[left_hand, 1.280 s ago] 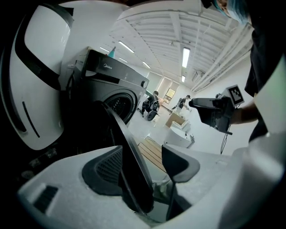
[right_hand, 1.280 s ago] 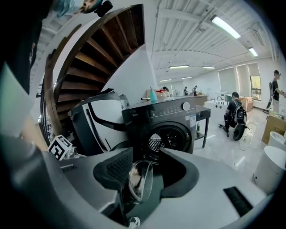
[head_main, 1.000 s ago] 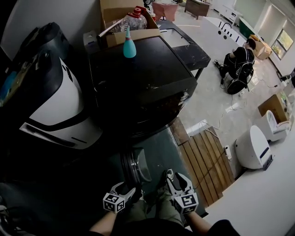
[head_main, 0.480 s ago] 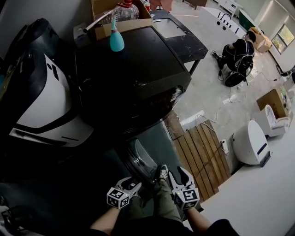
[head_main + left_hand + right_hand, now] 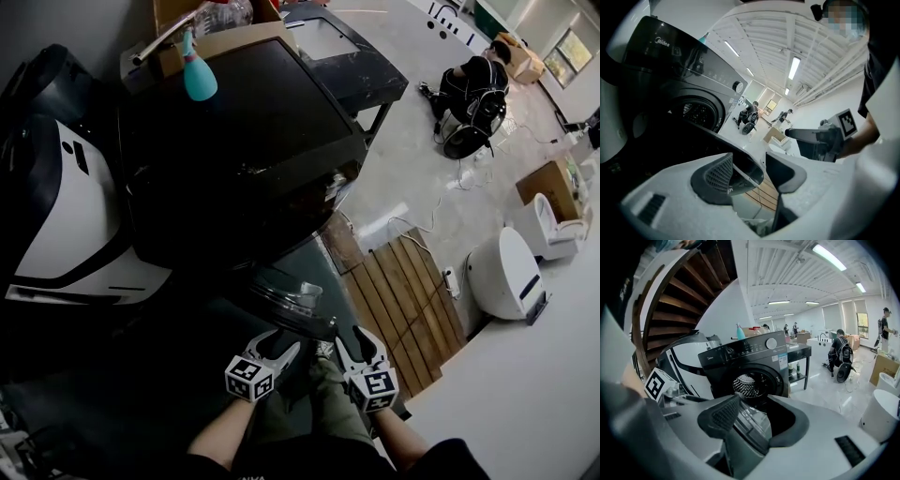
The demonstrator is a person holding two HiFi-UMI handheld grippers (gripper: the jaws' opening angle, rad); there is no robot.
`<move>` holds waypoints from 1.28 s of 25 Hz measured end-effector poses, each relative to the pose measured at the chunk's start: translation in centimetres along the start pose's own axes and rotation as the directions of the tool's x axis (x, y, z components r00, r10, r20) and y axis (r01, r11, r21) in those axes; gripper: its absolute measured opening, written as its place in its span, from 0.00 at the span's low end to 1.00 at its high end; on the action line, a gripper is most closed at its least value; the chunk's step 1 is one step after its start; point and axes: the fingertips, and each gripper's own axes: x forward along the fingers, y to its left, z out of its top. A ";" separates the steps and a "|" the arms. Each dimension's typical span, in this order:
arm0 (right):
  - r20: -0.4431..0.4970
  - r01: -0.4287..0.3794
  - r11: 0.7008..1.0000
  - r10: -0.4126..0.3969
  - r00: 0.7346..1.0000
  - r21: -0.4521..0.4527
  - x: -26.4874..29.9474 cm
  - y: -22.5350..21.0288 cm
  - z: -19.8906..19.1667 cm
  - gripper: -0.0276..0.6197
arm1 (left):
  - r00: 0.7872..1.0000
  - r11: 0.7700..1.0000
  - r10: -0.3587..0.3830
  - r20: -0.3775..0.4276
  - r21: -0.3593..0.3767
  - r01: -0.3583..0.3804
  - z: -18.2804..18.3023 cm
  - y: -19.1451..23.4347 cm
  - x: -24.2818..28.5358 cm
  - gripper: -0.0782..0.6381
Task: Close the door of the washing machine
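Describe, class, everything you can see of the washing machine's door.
The door is round, with a dark rim around a bulging clear window that looks like glass. It stands open, swung well out from the front of the black washing machine, leaving the drum exposed. The left gripper, its jaws opening, and the right gripper are close to its rim; whether either touches it cannot be told.

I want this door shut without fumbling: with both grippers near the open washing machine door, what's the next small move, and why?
Probably ease the left gripper forward against the door and start swinging it toward the drum opening. The door stands wide open, its rim shows in that gripper's gap, and the jaws are opening with neither pad pressing on it.
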 end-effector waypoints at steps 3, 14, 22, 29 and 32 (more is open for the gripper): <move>-0.014 -0.015 1.000 0.014 1.000 -0.020 1.7 -1.3 0.2 0.31 | 0.999 1.000 0.024 0.026 -0.004 -0.024 1.5 0.7 1.3 0.42; -0.036 -0.027 0.999 0.027 0.999 -0.021 7.9 -4.7 0.9 0.30 | 0.969 0.978 0.206 0.134 -0.049 -0.201 5.1 6.1 2.3 0.41; -0.087 -0.028 1.000 0.028 0.996 0.005 10.8 -5.9 -0.5 0.30 | 0.930 0.950 0.310 0.200 -0.097 -0.296 7.4 9.9 2.2 0.41; -0.101 -0.035 0.999 0.037 0.994 0.020 12.1 -6.9 -0.7 0.30 | 0.916 0.941 0.338 0.216 -0.096 -0.325 7.6 10.6 2.2 0.35; -0.101 -0.030 0.999 0.034 0.994 0.034 12.5 -7.4 -0.9 0.30 | 0.915 0.941 0.338 0.218 -0.092 -0.326 7.7 10.7 2.4 0.36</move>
